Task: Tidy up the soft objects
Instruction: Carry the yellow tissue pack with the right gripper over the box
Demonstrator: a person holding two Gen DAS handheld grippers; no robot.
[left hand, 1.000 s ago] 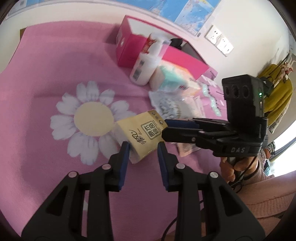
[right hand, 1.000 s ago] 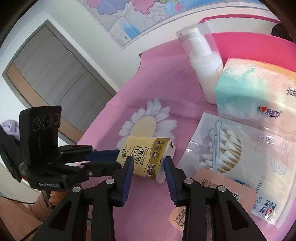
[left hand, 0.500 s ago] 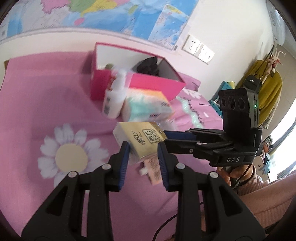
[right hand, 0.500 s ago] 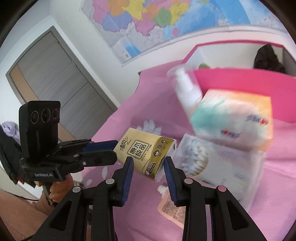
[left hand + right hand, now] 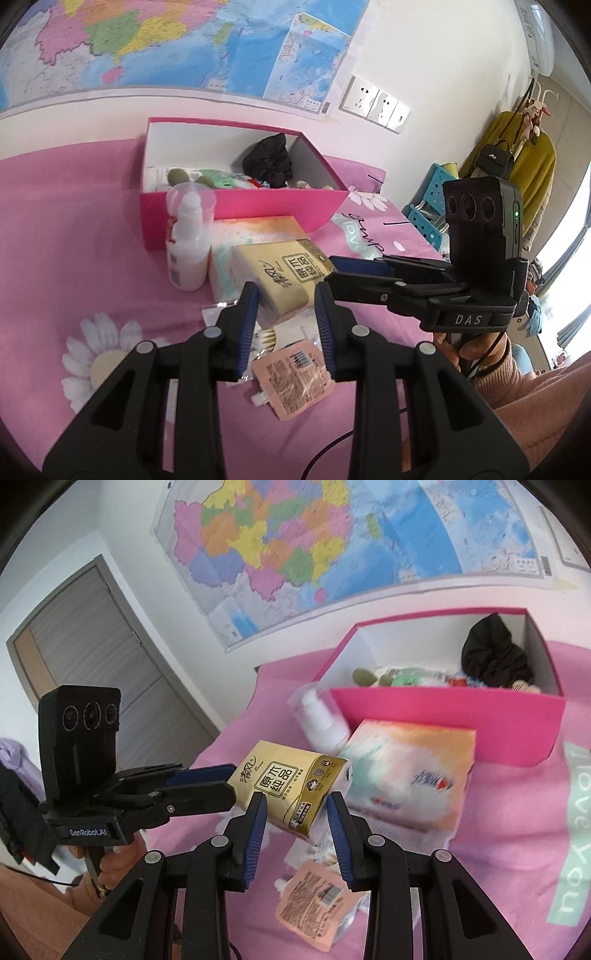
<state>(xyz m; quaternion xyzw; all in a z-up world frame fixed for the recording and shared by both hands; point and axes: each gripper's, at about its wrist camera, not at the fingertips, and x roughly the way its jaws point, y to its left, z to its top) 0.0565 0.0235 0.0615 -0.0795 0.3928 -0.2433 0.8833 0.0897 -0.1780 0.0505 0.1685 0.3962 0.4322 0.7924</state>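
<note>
A yellow tissue pack [image 5: 284, 277] [image 5: 291, 782] hangs in the air above the pink bed. My left gripper [image 5: 284, 310] is shut on one end of it and my right gripper [image 5: 297, 812] is shut on the other end. Each gripper shows in the other's view, the right gripper [image 5: 332, 273] and the left gripper [image 5: 231, 781]. The pink box [image 5: 240, 201] [image 5: 443, 709] stands beyond the pack and holds a black cloth [image 5: 271, 160] and other soft items.
Below the pack lie a pastel tissue pack [image 5: 410, 771], a white pump bottle [image 5: 188, 240], a cotton swab bag [image 5: 271, 338] and a pink sachet [image 5: 295, 376]. A wall with a map is behind the box.
Both grippers have lifted the yellow tissue pack off the bed and carried it up and toward the pink box. The views now look over the box's front wall.
</note>
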